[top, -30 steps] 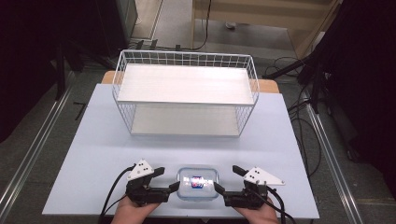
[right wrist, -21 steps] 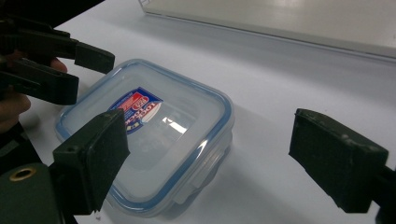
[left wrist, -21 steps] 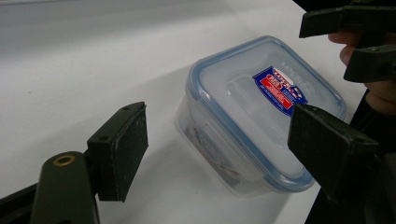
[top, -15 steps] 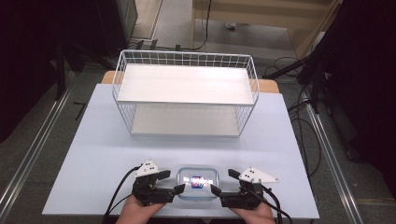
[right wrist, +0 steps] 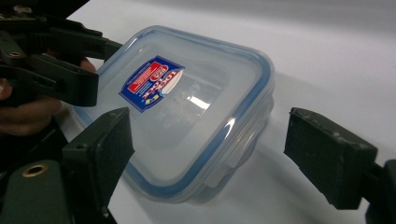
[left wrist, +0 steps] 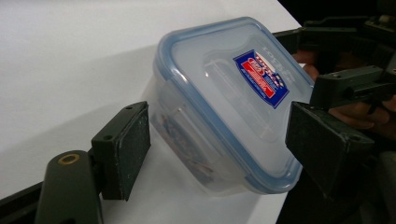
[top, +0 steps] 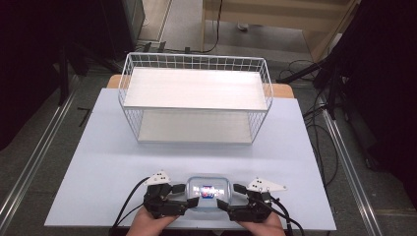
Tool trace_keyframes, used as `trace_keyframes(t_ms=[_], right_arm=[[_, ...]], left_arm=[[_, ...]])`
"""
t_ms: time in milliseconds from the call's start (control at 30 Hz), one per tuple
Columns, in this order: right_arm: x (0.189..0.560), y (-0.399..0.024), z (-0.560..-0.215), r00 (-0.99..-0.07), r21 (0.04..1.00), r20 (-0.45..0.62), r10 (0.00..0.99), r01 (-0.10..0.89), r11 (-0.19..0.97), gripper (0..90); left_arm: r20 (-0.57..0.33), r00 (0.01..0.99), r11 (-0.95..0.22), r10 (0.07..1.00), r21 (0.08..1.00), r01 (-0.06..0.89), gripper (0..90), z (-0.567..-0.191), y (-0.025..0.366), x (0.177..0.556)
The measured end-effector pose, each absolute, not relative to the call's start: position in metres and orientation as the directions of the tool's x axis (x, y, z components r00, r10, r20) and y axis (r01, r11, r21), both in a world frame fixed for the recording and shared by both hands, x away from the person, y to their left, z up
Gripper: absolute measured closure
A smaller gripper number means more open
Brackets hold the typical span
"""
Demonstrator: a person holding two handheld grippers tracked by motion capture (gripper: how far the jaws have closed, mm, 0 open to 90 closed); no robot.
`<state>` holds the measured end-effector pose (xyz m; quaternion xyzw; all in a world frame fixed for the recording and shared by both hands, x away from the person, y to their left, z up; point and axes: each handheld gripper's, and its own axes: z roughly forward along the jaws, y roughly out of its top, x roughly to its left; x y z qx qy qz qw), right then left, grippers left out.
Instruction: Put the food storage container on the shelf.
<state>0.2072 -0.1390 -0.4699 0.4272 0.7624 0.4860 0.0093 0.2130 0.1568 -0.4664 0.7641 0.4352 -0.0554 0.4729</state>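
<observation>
Step in hand, as it reads: you are setting up a two-sided grasp on the container [top: 209, 192], not yet holding it. It sits on the worktop [top: 98, 162] at the near edge, midway between your hands, lid up, well short of the wire shelf rack [top: 194, 103] at the far side.

Left gripper [top: 189, 195]: jaws wide apart, straddling the container's left end. In the left gripper view the container [left wrist: 224, 100] lies between the pads, with a gap showing at the left pad; the right pad sits close by the lid rim, and contact there cannot be told. No grip.

Right gripper [top: 229, 196]: jaws have just been closing, with the container's right end between them. In the right gripper view the container [right wrist: 187, 107] overlaps the left pad, while the right pad stands well clear. Not clamped.

Orientation: a rounded rectangle, flat on its base. Its long axis runs left to right across the worktop, parallel to the near edge, so each short end faces one gripper. The blue and red label [top: 207, 190] sits at the lid's centre, facing up.

Next move, by judgement: bring both pairs of jaws in evenly on the ends, below the blue rim. Uneven squeezing could skate the smooth plastic sideways or tip it off the edge. Lift level.
</observation>
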Motion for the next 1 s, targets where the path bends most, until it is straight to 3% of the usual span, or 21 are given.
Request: trace_keyframes(t_ms=[500,800,1000], right_arm=[[0.2121,-0.1432,-0.4799,-0.576,0.659,0.568,0.588,0.746,0.095,24.0],[0.2134,-0.1477,-0.4798,-0.537,0.622,0.615,0.577,0.781,0.063,32.4],[0.2119,-0.1479,-0.4779,-0.541,0.624,0.607,0.582,0.778,0.072,33.3]], left_arm=[[-0.604,0.572,-0.135,0.555,0.613,0.779,27.8,-0.4733,0.1619,0.2151],[-0.618,0.564,-0.118,0.547,0.611,0.783,35.6,-0.4726,0.1646,0.2144],[-0.618,0.563,-0.114,0.549,0.612,0.783,38.7,-0.4711,0.1654,0.2133]])
